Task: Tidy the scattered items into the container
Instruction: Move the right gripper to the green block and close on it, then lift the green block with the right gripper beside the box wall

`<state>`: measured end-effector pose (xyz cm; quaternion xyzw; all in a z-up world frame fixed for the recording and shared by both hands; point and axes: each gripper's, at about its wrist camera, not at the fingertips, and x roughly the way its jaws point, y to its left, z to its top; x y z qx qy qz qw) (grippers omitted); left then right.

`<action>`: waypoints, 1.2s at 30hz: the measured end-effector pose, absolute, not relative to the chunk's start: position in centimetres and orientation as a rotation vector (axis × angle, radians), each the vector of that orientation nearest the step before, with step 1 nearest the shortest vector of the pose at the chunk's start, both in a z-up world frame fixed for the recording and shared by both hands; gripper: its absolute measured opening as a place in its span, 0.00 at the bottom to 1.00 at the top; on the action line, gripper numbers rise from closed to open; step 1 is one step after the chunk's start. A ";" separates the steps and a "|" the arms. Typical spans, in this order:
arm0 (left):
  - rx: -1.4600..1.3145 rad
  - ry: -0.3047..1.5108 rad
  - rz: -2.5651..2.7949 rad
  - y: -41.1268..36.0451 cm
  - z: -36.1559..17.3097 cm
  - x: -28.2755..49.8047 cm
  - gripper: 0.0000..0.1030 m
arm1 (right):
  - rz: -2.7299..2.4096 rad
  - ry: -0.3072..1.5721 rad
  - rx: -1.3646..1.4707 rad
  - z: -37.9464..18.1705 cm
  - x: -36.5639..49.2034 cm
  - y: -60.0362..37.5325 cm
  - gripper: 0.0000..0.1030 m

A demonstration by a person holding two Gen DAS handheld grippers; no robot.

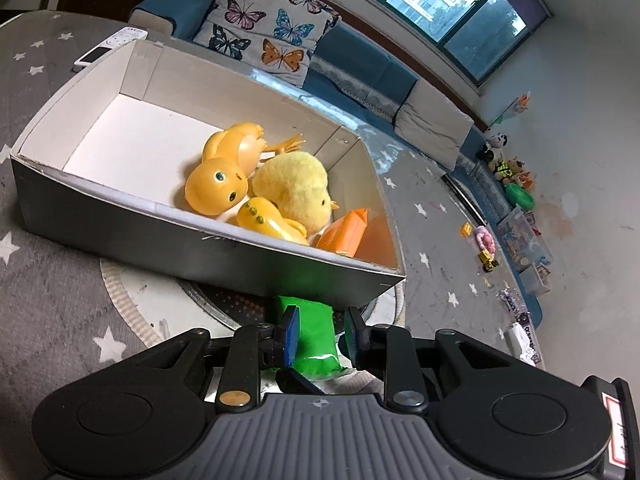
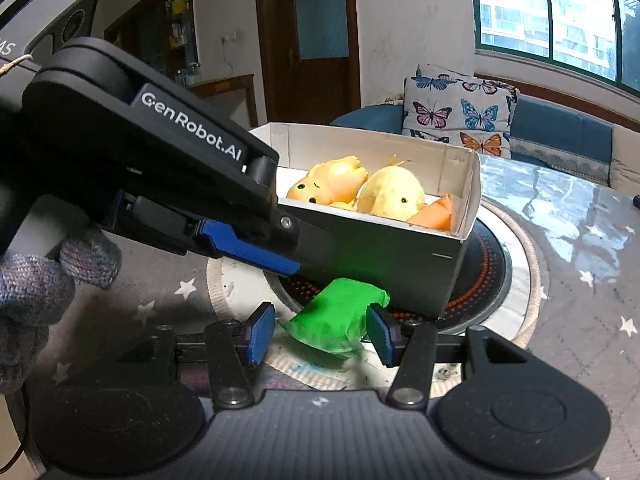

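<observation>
The soft green plastic-wrapped packet (image 2: 338, 322) is lying on the table in front of the open grey cardboard box (image 2: 380, 256). The left gripper (image 1: 320, 334) is straddling it, left pad touching. The right gripper (image 2: 320, 330) is framing it half-open, right pad touching, nothing clamped.

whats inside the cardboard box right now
Inside the cardboard box: an orange plastic frog toy, a yellow plush chick and an orange packet. Anything beneath them is hidden.
</observation>
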<state>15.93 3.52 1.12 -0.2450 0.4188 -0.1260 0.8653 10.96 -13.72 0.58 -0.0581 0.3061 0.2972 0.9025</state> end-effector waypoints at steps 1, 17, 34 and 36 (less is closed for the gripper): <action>-0.514 0.881 -0.263 3.5 1.0 16.0 0.27 | 0.614 0.636 -0.118 0.5 11.0 -13.7 0.50; -0.525 0.927 -0.246 3.6 -0.5 16.4 0.28 | 0.607 0.664 -0.110 0.0 11.3 -13.8 0.48; -0.591 0.965 -0.247 4.1 -1.6 16.7 0.30 | 0.634 0.722 -0.014 -0.8 11.3 -15.0 0.36; -0.595 0.960 -0.246 4.2 -1.5 16.7 0.30 | 0.639 0.721 -0.012 -0.7 11.3 -15.1 0.37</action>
